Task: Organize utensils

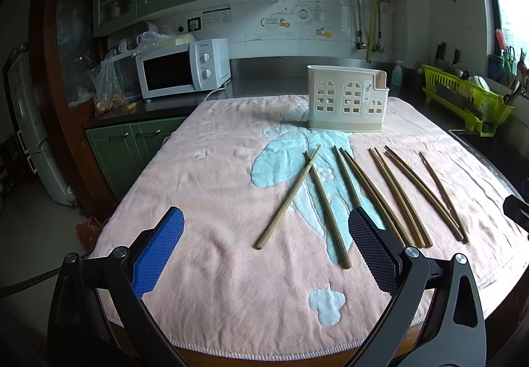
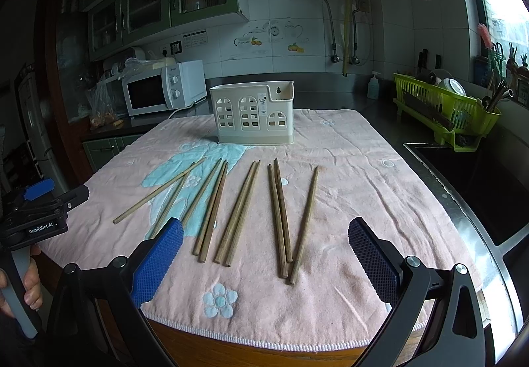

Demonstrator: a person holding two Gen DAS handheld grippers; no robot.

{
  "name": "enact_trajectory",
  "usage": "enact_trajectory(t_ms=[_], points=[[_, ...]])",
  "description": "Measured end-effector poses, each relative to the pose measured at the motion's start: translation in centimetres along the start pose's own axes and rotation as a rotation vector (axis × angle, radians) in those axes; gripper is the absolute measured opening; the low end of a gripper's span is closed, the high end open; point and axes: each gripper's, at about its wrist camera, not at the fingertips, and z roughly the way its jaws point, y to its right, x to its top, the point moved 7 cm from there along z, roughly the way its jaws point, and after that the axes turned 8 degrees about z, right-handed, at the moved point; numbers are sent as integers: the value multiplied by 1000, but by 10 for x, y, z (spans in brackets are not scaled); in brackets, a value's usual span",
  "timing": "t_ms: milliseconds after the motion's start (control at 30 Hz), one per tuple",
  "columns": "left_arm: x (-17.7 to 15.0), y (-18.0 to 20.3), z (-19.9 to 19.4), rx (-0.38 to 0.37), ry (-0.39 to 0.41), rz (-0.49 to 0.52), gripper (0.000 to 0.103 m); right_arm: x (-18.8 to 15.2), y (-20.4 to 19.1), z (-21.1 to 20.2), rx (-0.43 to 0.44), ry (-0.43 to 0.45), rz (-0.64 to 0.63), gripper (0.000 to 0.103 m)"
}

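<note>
Several wooden chopsticks lie spread on a pink towel; they also show in the right wrist view. A cream utensil holder with window-shaped holes stands upright at the towel's far side, also seen in the right wrist view. My left gripper is open and empty, above the towel's near edge, just short of two crossed chopsticks. My right gripper is open and empty over the near ends of the chopsticks. The left gripper also shows at the left edge of the right wrist view.
A white microwave sits on the dark counter at the back left. A green dish rack with dishes stands at the right beside a dark sink. The towel covers the table; its near edge is close below.
</note>
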Motion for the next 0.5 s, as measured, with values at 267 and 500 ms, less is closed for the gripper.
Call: enact_trajectory(t_ms=[267, 500], points=[[1, -2, 10, 7, -11, 2, 98, -1, 3, 5, -8, -12, -3, 97], [3, 0, 18, 2, -17, 16, 98, -1, 6, 14, -22, -25, 1, 97]])
